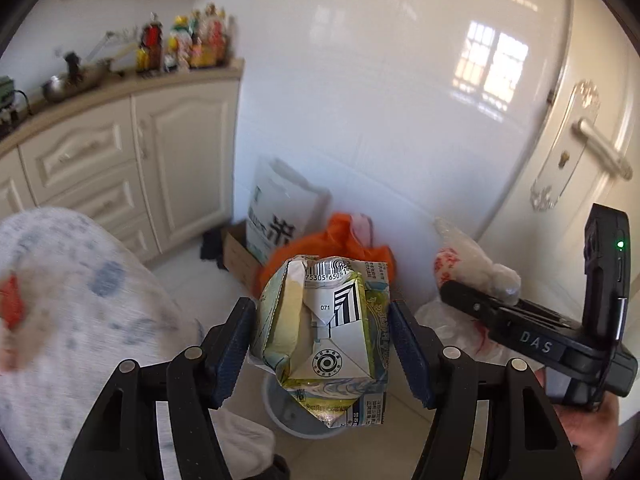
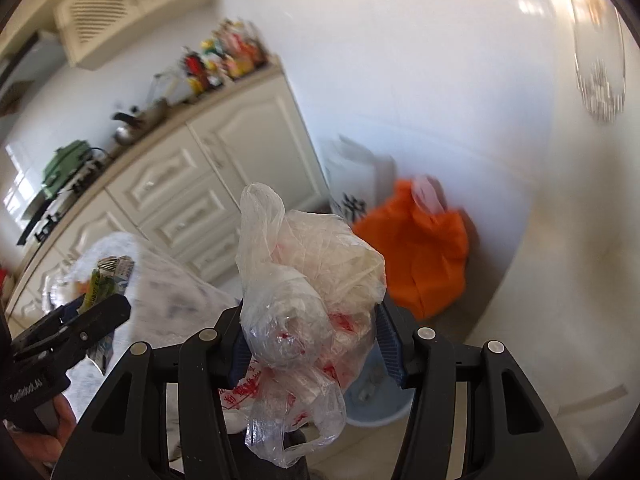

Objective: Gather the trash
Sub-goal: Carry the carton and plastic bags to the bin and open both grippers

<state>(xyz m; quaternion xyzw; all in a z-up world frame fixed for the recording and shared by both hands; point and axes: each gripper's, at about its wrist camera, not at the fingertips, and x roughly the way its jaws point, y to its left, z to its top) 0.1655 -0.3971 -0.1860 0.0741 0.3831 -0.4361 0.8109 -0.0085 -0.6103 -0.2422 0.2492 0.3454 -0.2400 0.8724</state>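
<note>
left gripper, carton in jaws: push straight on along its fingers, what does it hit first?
Likely the pale blue bin on the floor, showing just beneath the crushed carton held in the left gripper. Depth is unclear; the orange bag looks farther back.

Left tool (image 1: 322, 344): crushed printed paperboard carton (image 1: 326, 336), semi-gloss. Right tool (image 2: 310, 344): crinkled clear plastic bag (image 2: 308, 292), shiny. Ahead: glossy white wall tiles (image 1: 360, 80), matt orange bag (image 2: 424, 256).
</note>
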